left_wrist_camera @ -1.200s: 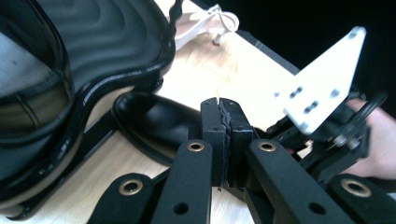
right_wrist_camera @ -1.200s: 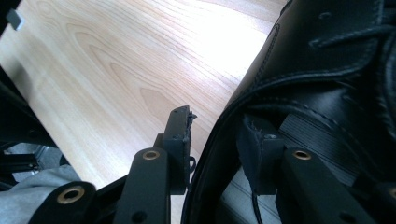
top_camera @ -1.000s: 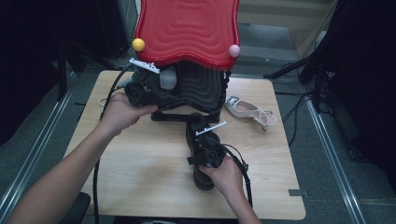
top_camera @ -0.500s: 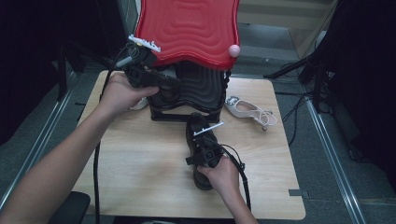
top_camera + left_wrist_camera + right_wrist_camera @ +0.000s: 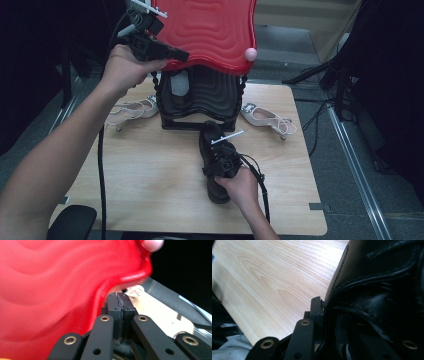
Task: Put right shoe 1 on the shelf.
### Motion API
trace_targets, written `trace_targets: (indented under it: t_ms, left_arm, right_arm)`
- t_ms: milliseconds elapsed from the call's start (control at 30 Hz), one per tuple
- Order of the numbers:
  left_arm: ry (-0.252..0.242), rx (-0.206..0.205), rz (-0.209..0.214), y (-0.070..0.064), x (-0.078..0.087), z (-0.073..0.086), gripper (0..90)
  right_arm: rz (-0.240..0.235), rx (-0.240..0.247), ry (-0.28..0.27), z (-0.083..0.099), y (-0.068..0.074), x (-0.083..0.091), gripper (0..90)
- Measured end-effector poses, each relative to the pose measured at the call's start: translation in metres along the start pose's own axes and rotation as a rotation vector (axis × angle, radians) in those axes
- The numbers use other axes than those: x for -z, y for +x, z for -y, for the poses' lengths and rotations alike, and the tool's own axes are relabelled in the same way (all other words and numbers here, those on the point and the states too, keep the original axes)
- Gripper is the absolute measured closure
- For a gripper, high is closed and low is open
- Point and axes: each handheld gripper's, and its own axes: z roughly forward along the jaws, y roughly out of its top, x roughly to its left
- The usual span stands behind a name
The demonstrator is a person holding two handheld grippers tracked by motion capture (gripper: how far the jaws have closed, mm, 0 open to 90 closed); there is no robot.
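Two grips are seen: the black leather boot (image 5: 214,165), lying on the wooden table (image 5: 150,175) before the shoe rack (image 5: 200,100), is clamped at its stiff collar by the right gripper (image 5: 222,159), judged heavy yet firm-edged, while the left gripper (image 5: 172,51), jaws pressed together, is held by the rack's rigid, slick red lid (image 5: 210,30).

left gripper (image 5: 184,54): up from the black stand to the red lid's (image 5: 210,30) left edge | yellow ball: now hidden | white sandal (image 5: 131,111): now uncovered at bench's left edge
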Motion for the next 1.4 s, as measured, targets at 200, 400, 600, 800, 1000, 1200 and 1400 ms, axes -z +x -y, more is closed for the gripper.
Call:
trace_targets:
  t_ms: [200, 400, 600, 800, 1000, 1200, 1400]
  left_arm:
    - [0.011, 0.02, -0.04, 0.005, -0.012, -0.004, 90.0]
    - [0.026, 0.028, -0.065, 0.012, -0.015, -0.006, 89.9]
    - [0.045, 0.031, -0.079, 0.013, -0.017, -0.006, 90.0]
    - [0.048, 0.03, -0.076, 0.015, -0.017, -0.005, 90.0]
    - [0.042, 0.047, -0.066, 0.015, -0.017, -0.005, 90.0]
    - [0.043, 0.04, -0.07, 0.015, -0.017, -0.005, 90.0]
    - [0.045, 0.035, -0.08, 0.014, -0.016, -0.005, 90.0]
  right_arm:
    - [-0.002, 0.006, 0.013, -0.001, -0.002, 0.004, 84.8]
    - [-0.026, -0.012, 0.01, -0.001, -0.009, 0.018, 87.1]
    - [-0.029, -0.023, -0.014, 0.0, -0.014, 0.035, 87.4]
    - [-0.049, -0.039, -0.058, 0.001, -0.019, 0.055, 87.6]
    - [-0.078, -0.034, -0.077, 0.003, -0.017, 0.07, 87.6]
    - [-0.103, -0.027, -0.089, 0.004, -0.012, 0.087, 87.6]
    - [-0.132, 0.004, -0.106, 0.003, -0.001, 0.107, 87.5]
